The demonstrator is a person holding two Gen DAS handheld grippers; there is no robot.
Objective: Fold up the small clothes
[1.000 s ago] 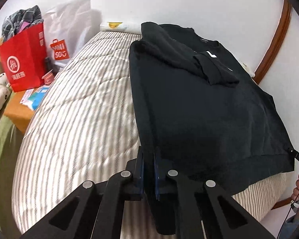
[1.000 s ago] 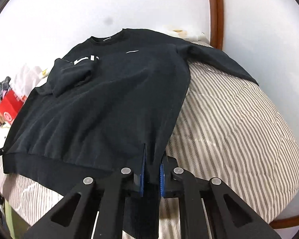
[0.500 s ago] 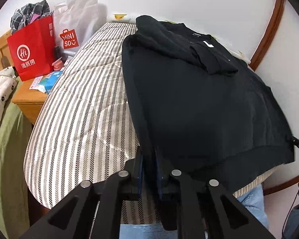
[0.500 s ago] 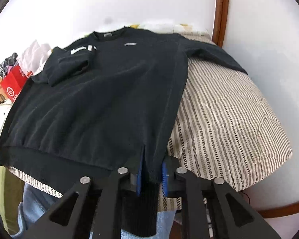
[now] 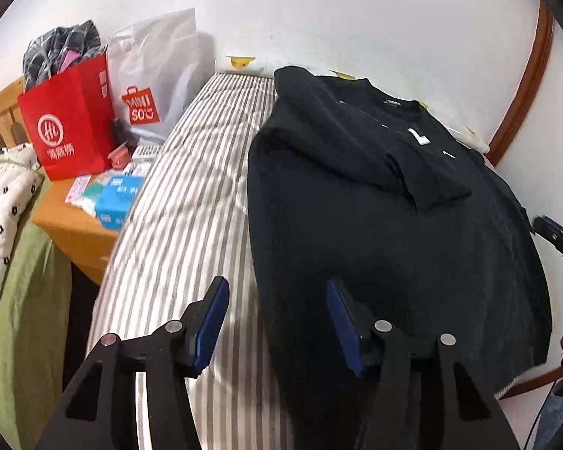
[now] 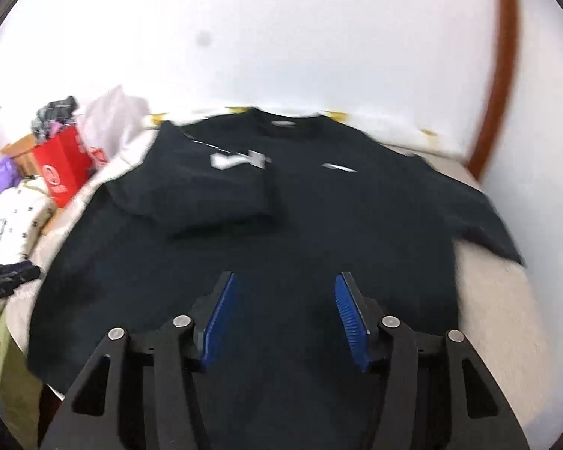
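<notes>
I have both the left gripper (image 5: pixel 277 322) and right gripper (image 6: pixel 285 318) wide open and empty, the black sweatshirt (image 6: pixel 281 232) running lengthwise ahead, its unfolded sleeve (image 6: pixel 480 221) nearer my right.

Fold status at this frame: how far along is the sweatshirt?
Done: one sleeve is folded across the black sweatshirt, spread on the striped bed. In hand: nothing; left gripper and right gripper are open. Left: the other sleeve and body folds.
</notes>
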